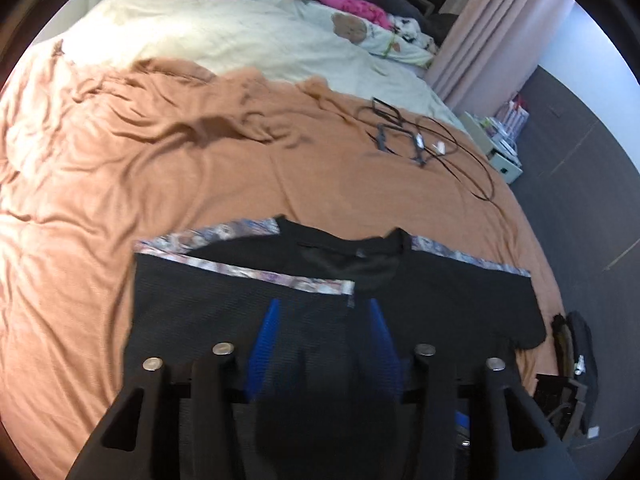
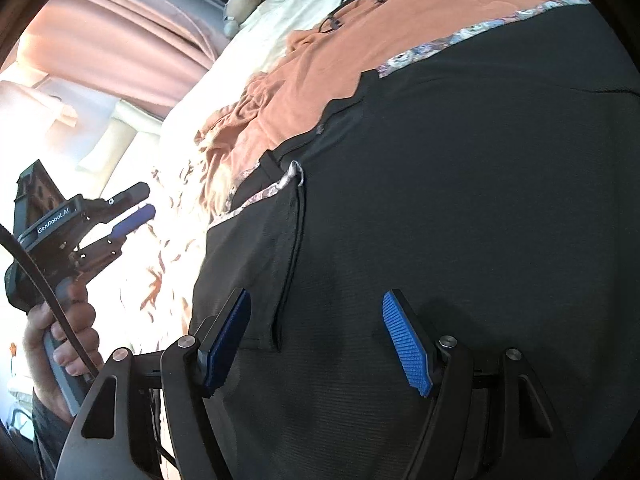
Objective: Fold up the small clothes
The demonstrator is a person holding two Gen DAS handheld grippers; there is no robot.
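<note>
My right gripper [image 2: 316, 336] hung wide open and empty right over the black shirt [image 2: 460, 220], nearer than my open, empty left gripper [image 2: 136, 204], off its left edge

Legible markings: 1
"GenRobot.AI", white lettering on the black body of the left gripper [image 2: 138, 208], at 9 o'clock.

My left cam sits back, looking up the bed [image 1: 168, 168] over the black shirt [image 1: 440, 300]. My right cam's tight over it, rolled sideways. Shared: shirt, orange cover.
</note>
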